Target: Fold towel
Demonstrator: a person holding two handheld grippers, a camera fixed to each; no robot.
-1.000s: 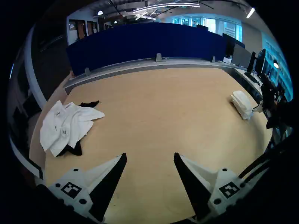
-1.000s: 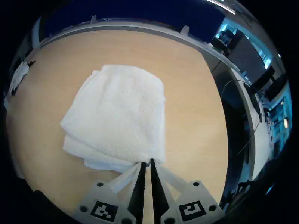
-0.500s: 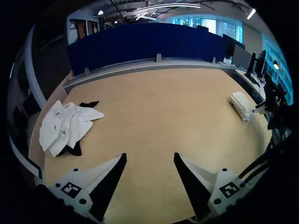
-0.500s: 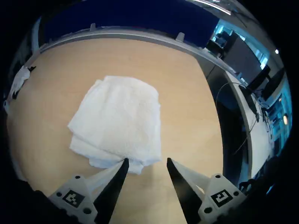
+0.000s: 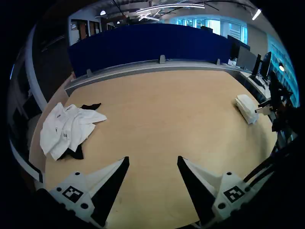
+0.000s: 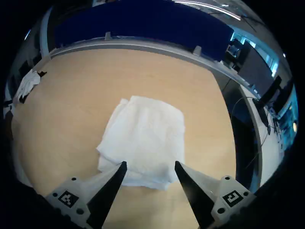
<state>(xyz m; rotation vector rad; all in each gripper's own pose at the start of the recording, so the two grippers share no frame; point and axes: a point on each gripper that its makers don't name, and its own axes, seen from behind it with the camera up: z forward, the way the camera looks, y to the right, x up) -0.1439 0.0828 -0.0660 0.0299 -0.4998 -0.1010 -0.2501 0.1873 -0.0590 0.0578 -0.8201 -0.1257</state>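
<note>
Near right edge of table point(image 5: 160, 107): folded towel point(image 6: 146, 141), right gripper point(image 6: 150, 163) spread above; left gripper point(image 5: 152, 157) spread, well apart.

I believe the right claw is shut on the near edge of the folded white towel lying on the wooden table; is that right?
Not quite: the right claw is open, not shut. In the right gripper view its fingers stand well apart by the near edge of the folded white towel, which lies on the wooden table.
</note>
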